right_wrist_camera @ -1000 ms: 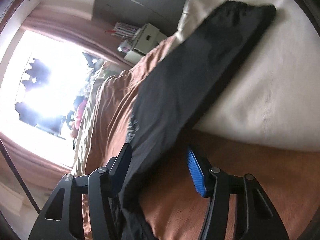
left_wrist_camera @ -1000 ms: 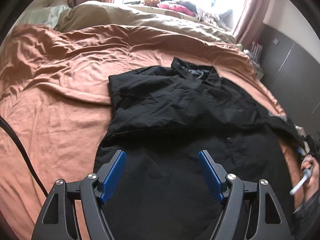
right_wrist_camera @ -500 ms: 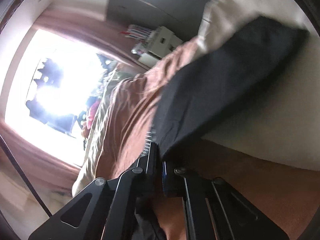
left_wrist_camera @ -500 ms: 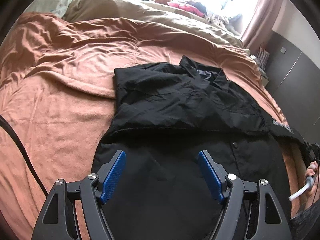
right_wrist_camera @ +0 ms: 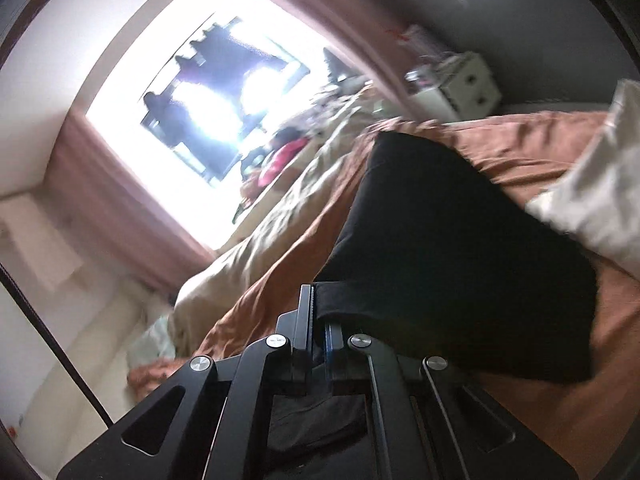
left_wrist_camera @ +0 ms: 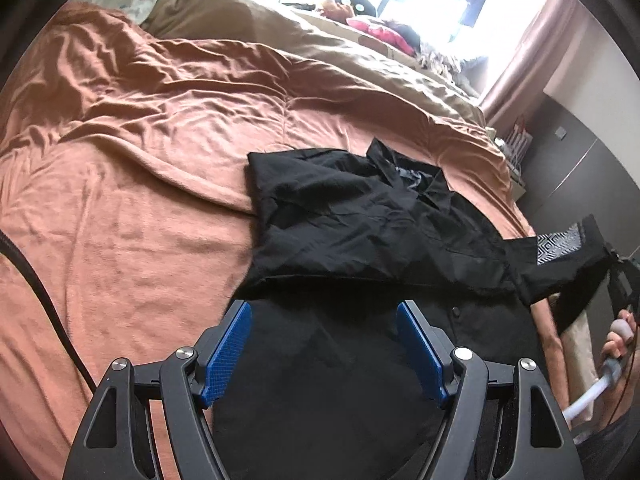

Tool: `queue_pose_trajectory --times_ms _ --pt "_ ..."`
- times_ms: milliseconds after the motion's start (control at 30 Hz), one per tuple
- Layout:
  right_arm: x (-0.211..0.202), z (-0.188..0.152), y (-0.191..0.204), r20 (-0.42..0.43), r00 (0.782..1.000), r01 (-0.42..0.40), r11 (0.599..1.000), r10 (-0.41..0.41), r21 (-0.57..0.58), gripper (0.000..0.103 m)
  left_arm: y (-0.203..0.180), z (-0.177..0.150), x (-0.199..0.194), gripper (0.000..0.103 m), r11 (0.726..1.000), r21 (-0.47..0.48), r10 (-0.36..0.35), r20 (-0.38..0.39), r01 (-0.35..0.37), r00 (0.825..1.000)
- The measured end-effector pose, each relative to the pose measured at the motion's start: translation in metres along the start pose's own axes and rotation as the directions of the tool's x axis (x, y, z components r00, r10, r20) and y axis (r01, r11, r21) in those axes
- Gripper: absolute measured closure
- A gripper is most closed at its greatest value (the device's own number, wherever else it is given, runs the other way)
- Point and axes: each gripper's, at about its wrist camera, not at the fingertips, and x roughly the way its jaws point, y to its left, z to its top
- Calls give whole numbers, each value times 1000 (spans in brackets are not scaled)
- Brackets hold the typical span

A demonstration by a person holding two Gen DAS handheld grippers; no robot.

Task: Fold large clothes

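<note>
Right black two-finger gripper (right_wrist_camera: 318, 332) clamped on sleeve (left_wrist_camera: 560, 264) of black button-up shirt (left_wrist_camera: 360, 240), lifted off orange-brown bedspread (left_wrist_camera: 140, 160); shirt body leftward. Left blue-padded gripper (left_wrist_camera: 324, 356) wide, empty, over hem.

one black shirt (left_wrist_camera: 360, 216), one orange blanket (left_wrist_camera: 140, 152), one beige duvet (left_wrist_camera: 280, 28), two grippers: left gripper (left_wrist_camera: 324, 356), right gripper (right_wrist_camera: 318, 320).

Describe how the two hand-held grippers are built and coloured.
The left hand-held gripper has black plastic linkage arms with triangular cut-outs, round silver pivot screws and two fingers faced with ribbed blue pads. The right hand-held gripper shows the same black arms and silver screws, with only a sliver of blue visible. A black cable trails at the left edge of each view.
</note>
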Motion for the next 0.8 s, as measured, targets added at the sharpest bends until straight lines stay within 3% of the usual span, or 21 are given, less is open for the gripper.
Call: queue_pose_trajectory --times_ms 200,367,400,533,667,733,767,800 --pt "34 -6 21 -110 994 2 998 -9 -63 102 22 5 -18 27 1000 -28 -12 12 12 1000" --pt "79 -20 40 -243 970 -13 991 -19 -132 102 37 9 -29 27 998 -61 -35 30 36 999" --pt "86 -22 43 -231 971 41 996 -58 -77 102 38 10 -30 27 997 -66 -38 34 40 999" --pt "135 -42 33 -325 922 178 976 -210 -124 101 36 12 -37 27 994 -79 -74 51 78 996" --pt "161 -61 4 -487 849 224 975 -203 -15 100 24 11 -35 27 998 -28 -54 23 55 998" --pt "159 -53 -3 -495 851 220 975 -176 32 96 20 10 -33 27 997 -26 -65 17 66 998" --pt "152 -47 -2 -476 864 221 973 -166 61 93 17 9 -31 26 998 -18 -68 12 68 998" --pt "139 -46 -3 -458 877 210 973 -146 92 72 14 9 -29 26 998 -10 -65 6 65 998"
